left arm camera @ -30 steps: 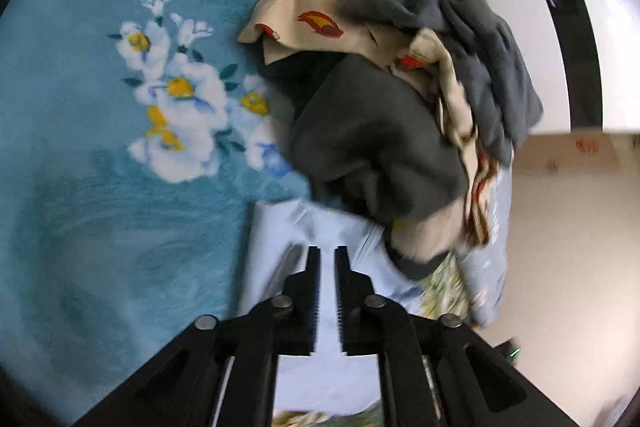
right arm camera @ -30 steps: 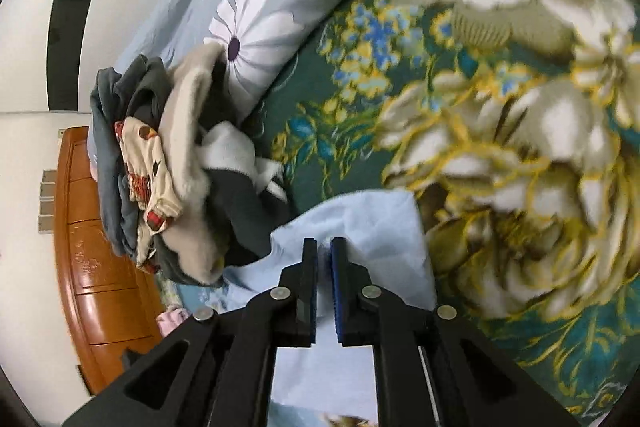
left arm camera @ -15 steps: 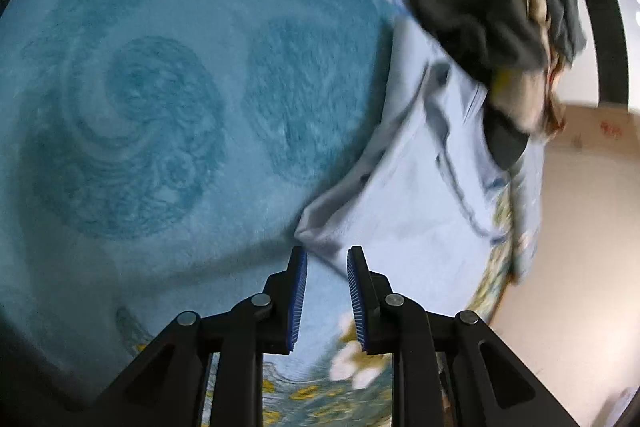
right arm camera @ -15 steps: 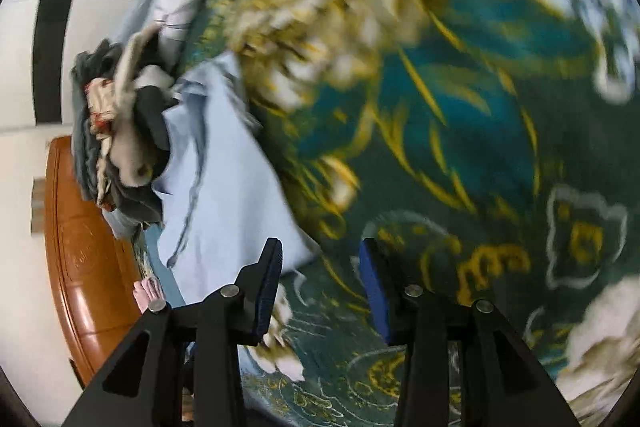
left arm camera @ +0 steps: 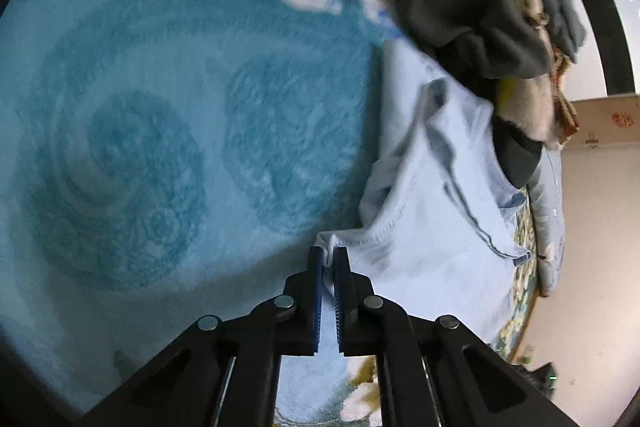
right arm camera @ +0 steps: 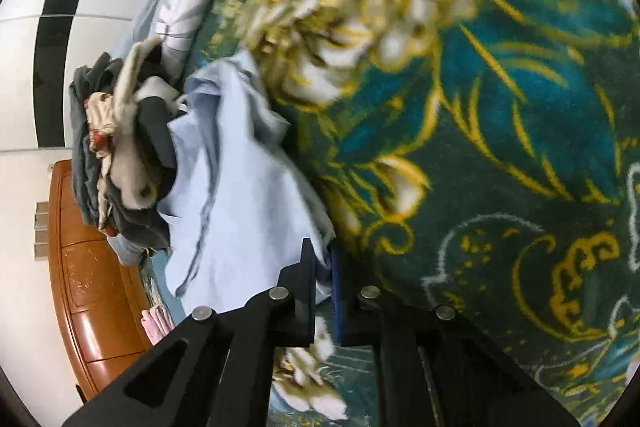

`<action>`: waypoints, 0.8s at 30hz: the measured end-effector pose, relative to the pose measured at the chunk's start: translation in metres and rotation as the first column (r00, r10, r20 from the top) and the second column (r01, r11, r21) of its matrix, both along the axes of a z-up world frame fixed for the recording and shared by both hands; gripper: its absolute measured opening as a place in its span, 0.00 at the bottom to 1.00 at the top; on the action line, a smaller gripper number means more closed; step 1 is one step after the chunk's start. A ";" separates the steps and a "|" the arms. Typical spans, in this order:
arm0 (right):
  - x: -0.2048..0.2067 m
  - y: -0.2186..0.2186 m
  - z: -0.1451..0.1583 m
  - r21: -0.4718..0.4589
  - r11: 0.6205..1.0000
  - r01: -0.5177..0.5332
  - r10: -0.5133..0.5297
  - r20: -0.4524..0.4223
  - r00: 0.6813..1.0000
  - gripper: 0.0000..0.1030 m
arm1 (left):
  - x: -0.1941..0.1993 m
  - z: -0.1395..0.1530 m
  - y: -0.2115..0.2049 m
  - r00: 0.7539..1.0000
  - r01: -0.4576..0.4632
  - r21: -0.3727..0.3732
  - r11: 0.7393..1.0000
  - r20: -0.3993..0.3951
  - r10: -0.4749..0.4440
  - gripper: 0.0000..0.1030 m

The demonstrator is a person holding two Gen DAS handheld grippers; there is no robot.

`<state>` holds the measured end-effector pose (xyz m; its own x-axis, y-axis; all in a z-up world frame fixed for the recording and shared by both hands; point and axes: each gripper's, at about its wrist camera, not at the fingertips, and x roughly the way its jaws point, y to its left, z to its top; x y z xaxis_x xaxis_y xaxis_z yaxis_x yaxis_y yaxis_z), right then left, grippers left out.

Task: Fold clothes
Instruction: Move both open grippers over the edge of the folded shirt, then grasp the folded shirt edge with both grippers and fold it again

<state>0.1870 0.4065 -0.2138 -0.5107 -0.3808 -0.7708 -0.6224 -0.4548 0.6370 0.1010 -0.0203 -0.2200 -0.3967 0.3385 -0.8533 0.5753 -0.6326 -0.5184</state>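
A pale blue garment [left arm camera: 436, 223] lies spread on the bed, its far end under a heap of dark and cream clothes [left arm camera: 472, 7]. My left gripper [left arm camera: 328, 255] is shut on a near corner of the garment, with cloth pinched between its blue pads. In the right wrist view the same pale blue garment [right arm camera: 236, 195] runs from the clothes heap [right arm camera: 120, 147] toward me. My right gripper [right arm camera: 322, 253] is shut on its other near corner, the cloth gathered between the jaws.
A teal blanket with swirls and white flowers [left arm camera: 160, 131] covers the bed on the left. A dark green blanket with gold flowers [right arm camera: 480, 127] lies on the right. A wooden cabinet [right arm camera: 88, 287] and a pink folded cloth [right arm camera: 158, 323] sit beyond the bed edge.
Both grippers pulled back from the heap to the garment's near edge. They stood open half a second ago and have now shut on its corners.
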 end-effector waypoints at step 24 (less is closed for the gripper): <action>0.055 0.028 0.040 0.147 0.928 -0.341 0.294 0.272 0.916 0.12 | 0.066 0.041 -0.004 0.987 0.094 0.058 0.994 0.129 -0.101 0.08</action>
